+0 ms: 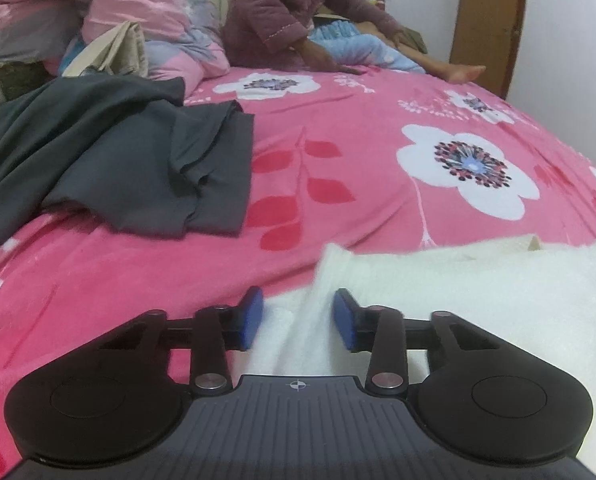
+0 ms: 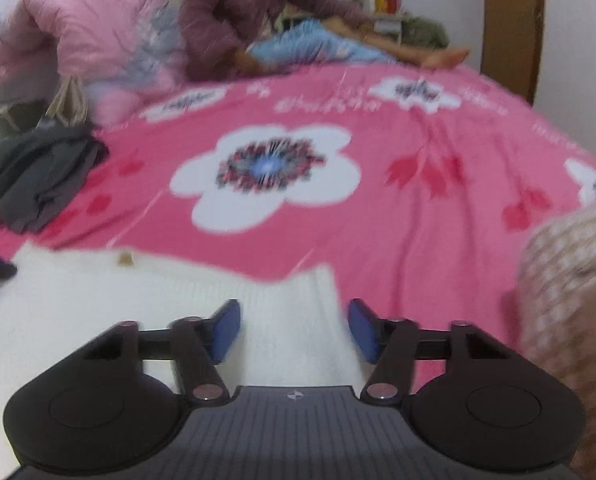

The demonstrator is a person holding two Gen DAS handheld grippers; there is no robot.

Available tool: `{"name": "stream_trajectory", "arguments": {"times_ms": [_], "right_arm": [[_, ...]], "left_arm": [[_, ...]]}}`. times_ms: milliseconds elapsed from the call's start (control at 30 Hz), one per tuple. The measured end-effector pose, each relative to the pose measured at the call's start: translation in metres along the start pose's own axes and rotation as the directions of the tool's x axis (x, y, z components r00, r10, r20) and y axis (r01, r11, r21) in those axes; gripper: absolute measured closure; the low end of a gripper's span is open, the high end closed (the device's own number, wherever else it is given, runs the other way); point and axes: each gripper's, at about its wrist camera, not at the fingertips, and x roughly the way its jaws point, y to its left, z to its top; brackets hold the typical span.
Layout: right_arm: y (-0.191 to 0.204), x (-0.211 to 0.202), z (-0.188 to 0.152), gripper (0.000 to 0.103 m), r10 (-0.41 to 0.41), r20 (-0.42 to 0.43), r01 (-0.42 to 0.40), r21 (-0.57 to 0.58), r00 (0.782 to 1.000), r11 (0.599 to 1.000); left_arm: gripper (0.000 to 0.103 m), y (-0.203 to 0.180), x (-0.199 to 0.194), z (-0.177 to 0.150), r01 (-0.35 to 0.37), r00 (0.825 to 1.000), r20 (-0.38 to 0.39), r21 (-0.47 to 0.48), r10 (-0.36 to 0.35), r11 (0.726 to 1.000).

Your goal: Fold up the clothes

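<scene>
While no writing reads, left claw [image 1: 298, 318] & right claw [image 2: 294, 330] gape over white garment [image 1: 477, 292].

Sweater [image 1: 477, 292] on bedspread [image 1: 377, 140], trousers [image 1: 118, 160] left, person [image 1: 282, 12] behind

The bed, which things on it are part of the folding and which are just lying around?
For the folding: white knit garment, dark grey clothes, left gripper, right gripper.
Just lying about: pink quilt, beige bag, checked cloth.
</scene>
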Motion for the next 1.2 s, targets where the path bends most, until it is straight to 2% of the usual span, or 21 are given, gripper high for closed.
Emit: {"name": "stream_trajectory", "arguments": {"times_ms": [67,200,267,300,400,500,600,700,767,800,833,867,900,967,1067,1133,1167,1200], "right_arm": [[-0.003,0.002,-0.005,0.090,-0.015,0.009,0.014,0.031,1.000,0.999],[-0.012,-0.014,-0.008,0.094,-0.004,0.087,-0.006,0.113,0.996,0.994],[-0.013,-0.027,-0.005,0.094,-0.024,0.150,0.007,0.118,0.988,0.993],[-0.015,-0.033,-0.002,0.094,-0.028,0.182,0.005,0.126,0.983,0.992],[-0.019,-0.047,0.011,0.095,-0.023,0.265,-0.014,0.138,0.964,0.990],[-0.023,-0.041,0.022,0.095,-0.030,0.288,-0.012,0.143,0.957,0.990],[-0.028,-0.018,0.023,0.095,-0.042,0.239,0.002,0.163,0.970,0.987],[-0.039,0.022,0.008,0.094,-0.032,0.087,0.015,0.197,0.996,0.980],[-0.049,0.033,0.003,0.094,-0.005,0.034,-0.004,0.256,0.999,0.967],[-0.054,0.031,0.005,0.092,0.003,0.030,-0.011,0.282,1.000,0.959],[-0.055,0.028,0.008,0.086,0.002,0.020,-0.008,0.292,1.000,0.956],[-0.053,0.025,0.011,0.076,-0.012,0.007,0.010,0.279,1.000,0.960],[-0.049,0.018,0.014,0.073,-0.037,0.007,0.034,0.255,0.999,0.966],[-0.036,-0.007,0.014,0.072,-0.076,0.063,0.064,0.186,0.995,0.980],[-0.012,-0.056,0.007,0.072,-0.108,0.176,0.095,0.080,0.979,0.992],[0.000,-0.085,-0.002,0.072,-0.070,0.227,0.065,0.031,0.971,0.997],[0.004,-0.094,-0.009,0.072,-0.029,0.228,0.024,0.028,0.973,0.999],[0.007,-0.102,-0.017,0.072,0.019,0.223,-0.027,0.032,0.975,0.999]], "left_arm": [[0.078,-0.004,-0.001,-0.001,-0.007,1.000,0.007,0.024,0.007,1.000],[0.087,-0.008,-0.004,-0.004,-0.029,0.999,0.035,0.026,0.028,0.999],[0.089,-0.008,-0.008,-0.003,-0.035,0.998,0.054,0.016,0.034,0.999],[0.096,-0.007,-0.010,-0.001,-0.034,0.997,0.066,0.009,0.033,0.999],[0.097,-0.007,-0.016,0.007,-0.036,0.993,0.112,0.002,0.035,0.999],[0.097,-0.009,-0.009,0.011,-0.049,0.993,0.108,0.010,0.048,0.999],[0.097,-0.011,0.002,0.013,-0.062,0.994,0.092,0.018,0.061,0.998],[0.097,-0.010,0.017,0.008,-0.066,0.997,0.030,0.008,0.066,0.998],[0.096,-0.010,0.021,0.007,-0.067,0.998,0.008,0.012,0.067,0.998],[0.094,-0.010,0.020,0.009,-0.070,0.998,0.003,0.017,0.070,0.997],[0.092,-0.010,0.019,0.010,-0.071,0.997,-0.001,0.018,0.071,0.997],[0.091,-0.010,0.018,0.011,-0.069,0.998,-0.005,0.019,0.069,0.997],[0.087,-0.009,0.014,0.012,-0.069,0.998,-0.007,0.016,0.069,0.997],[0.077,-0.006,0.003,0.012,-0.075,0.997,0.009,-0.003,0.075,0.997],[0.075,-0.009,-0.028,0.012,-0.108,0.991,0.078,0.007,0.107,0.994],[0.075,-0.015,-0.052,0.009,-0.119,0.986,0.119,0.029,0.115,0.992],[0.075,-0.018,-0.064,0.006,-0.110,0.986,0.130,0.034,0.105,0.993],[0.075,-0.020,-0.072,0.001,-0.072,0.991,0.119,0.024,0.068,0.997]]}}
